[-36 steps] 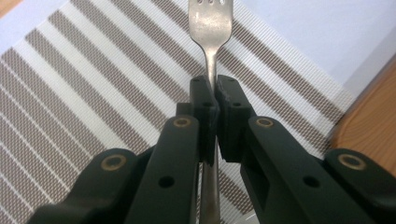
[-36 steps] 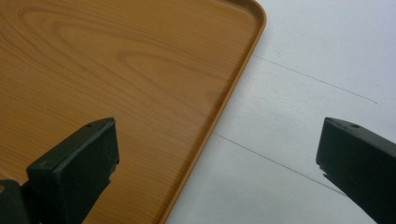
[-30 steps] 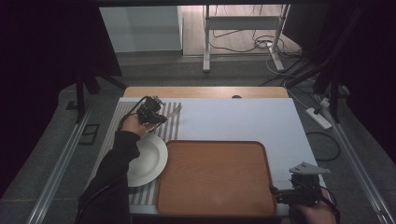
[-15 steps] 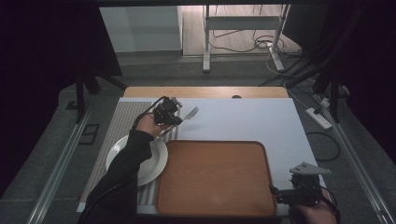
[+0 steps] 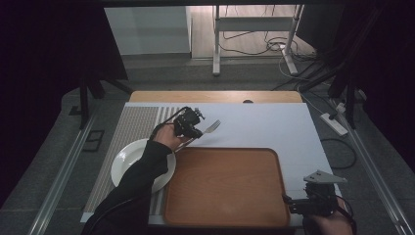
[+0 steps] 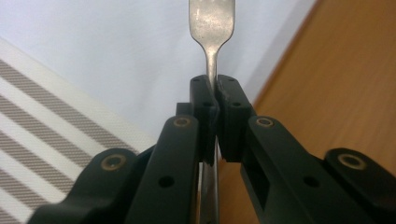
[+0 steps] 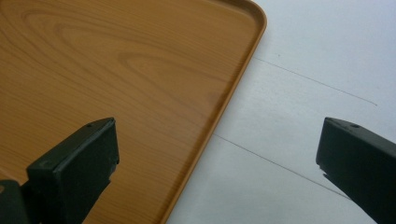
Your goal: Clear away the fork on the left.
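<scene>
High view – landmark: the rectangular brown wooden tray (image 5: 227,186) lies on the white-covered table (image 5: 274,129), and every place below is given from it.
High view – left claw: the left claw (image 5: 195,128) hangs just beyond the tray's far left corner, clenched on a silver metal fork (image 5: 211,127) whose tines point away from the person, past the tray's far edge.
High view – right claw: the right claw (image 5: 293,205) rests at the tray's near right corner, with its grey plate on top.
High view – containers: the tray's floor is bare wood; the round white ceramic plate (image 5: 128,159), left of the tray on a grey-and-white striped placemat (image 5: 139,122), has no food on it as far as the sleeve lets one see.
Left gripper view – grip: the jaws pinch the fork (image 6: 211,28) at its thin neck, the broad part sticking out ahead, with the tray (image 6: 341,93) to one side.
Left gripper view – doing it well: in my judgement the fork is bound for the tray; keep the pinch firm, lower it flat, and let go only once the handle lies on the wood, since so narrow a hold may let it swivel.
Right gripper view – state: the right claw is released, jaws wide apart, straddling the tray's rim (image 7: 233,100); nothing lies between them.
</scene>
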